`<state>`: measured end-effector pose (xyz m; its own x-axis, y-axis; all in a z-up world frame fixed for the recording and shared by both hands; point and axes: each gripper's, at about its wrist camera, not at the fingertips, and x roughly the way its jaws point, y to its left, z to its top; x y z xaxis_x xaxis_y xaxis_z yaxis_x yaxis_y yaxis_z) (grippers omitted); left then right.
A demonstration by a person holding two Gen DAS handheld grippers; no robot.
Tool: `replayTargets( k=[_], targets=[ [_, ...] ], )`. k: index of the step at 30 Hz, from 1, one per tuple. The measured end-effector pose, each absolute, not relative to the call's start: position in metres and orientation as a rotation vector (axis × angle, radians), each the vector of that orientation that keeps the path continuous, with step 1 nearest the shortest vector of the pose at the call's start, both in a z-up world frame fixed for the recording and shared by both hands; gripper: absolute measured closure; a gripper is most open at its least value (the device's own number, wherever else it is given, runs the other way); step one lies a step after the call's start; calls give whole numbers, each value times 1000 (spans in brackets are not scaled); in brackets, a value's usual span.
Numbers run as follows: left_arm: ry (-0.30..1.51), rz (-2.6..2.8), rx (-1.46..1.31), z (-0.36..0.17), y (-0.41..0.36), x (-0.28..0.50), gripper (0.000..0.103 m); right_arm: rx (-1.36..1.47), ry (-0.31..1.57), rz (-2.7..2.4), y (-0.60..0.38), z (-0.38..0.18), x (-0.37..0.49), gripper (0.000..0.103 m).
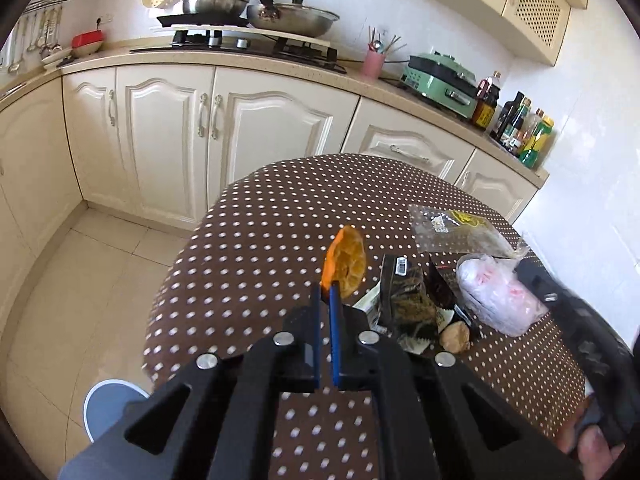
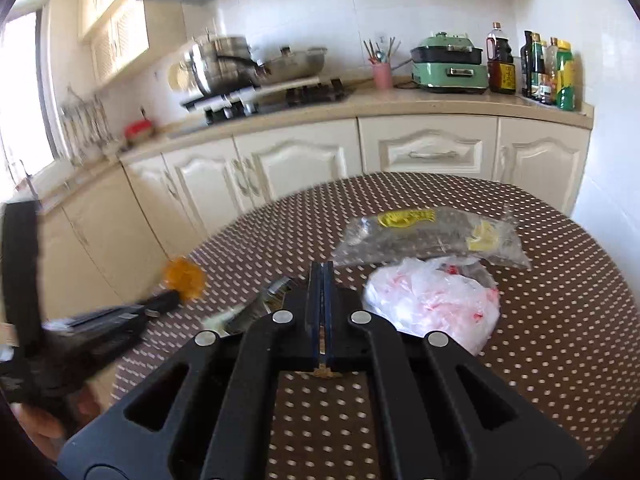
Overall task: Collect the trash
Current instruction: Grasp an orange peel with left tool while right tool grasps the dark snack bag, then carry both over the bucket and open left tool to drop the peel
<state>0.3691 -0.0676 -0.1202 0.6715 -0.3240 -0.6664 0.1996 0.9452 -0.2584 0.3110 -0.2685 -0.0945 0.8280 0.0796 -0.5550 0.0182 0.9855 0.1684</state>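
Orange and dried-looking, a citrus peel (image 1: 346, 266) stands pinched by its lower edge between the blue pads of the left hand-held gripper (image 1: 328, 294), lifted clear above the dotted brown surface (image 1: 256, 240), presumably so it can be carried off as trash. Near the floor at far left a pale round rim (image 1: 110, 404) shows, possibly a bin, though too little is visible to tell. Just right of the peel lie crumpled dark wrappers (image 1: 404, 300) and a small tan lump (image 1: 455, 336), touching one another in a loose heap. Further right sits a bunched white plastic bag (image 2: 432, 300), and beyond it, on the far side, a flat clear packet (image 2: 432, 236). The right hand-held gripper (image 2: 323, 280) hovers over this pile with its pads pressed together on nothing, likely waiting its turn.
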Motion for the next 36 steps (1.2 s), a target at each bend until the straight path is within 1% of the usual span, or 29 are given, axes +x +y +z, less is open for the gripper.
replayTargets(
  k=[2,4,5,6,7,8,13,14,16,17,18,19,21,22,23,24,30,36],
  targets=[
    [778,-298,-181,-119,-63,363,100,229,619,63,-275,-101,316,100],
    [773,-293,-191,-118,-58,358,100,224,657,43,-276,-106,323,100],
    [772,-293,-193,-119,-57,356,100,206,672,34,-275,-107,327,94],
    [773,-290,-196,-119,-56,355,100,190,688,25,-274,-110,331,75],
    [775,-289,-198,-120,-55,355,100,177,702,15,-272,-112,333,61],
    [778,-291,-200,-121,-55,356,100,162,713,4,-270,-114,337,45],
    [782,-290,-207,-124,-55,358,100,121,759,3,-261,-124,349,45],
    [783,-292,-208,-124,-56,358,100,110,771,2,-260,-127,351,47],
    [785,-294,-208,-126,-56,360,100,97,801,-7,-259,-134,356,55],
    [787,-295,-211,-127,-56,360,100,98,811,-7,-259,-136,358,64],
    [790,-298,-216,-128,-56,361,100,100,832,-5,-260,-139,361,69],
    [791,-300,-217,-128,-56,362,100,101,849,-9,-260,-143,364,70],
    [792,-302,-221,-129,-56,362,100,116,873,-7,-263,-147,367,78],
    [793,-304,-222,-130,-57,362,100,122,874,-3,-264,-147,367,79],
    [792,-305,-223,-129,-57,362,100,128,866,-1,-265,-146,366,86],
    [788,-307,-226,-129,-57,361,100,130,842,-3,-265,-143,362,88],
    [748,-318,-247,-117,-47,348,100,149,687,-12,-268,-116,338,90],
    [708,-288,-282,-106,-20,326,100,152,613,115,-231,-85,315,90]
  ],
)
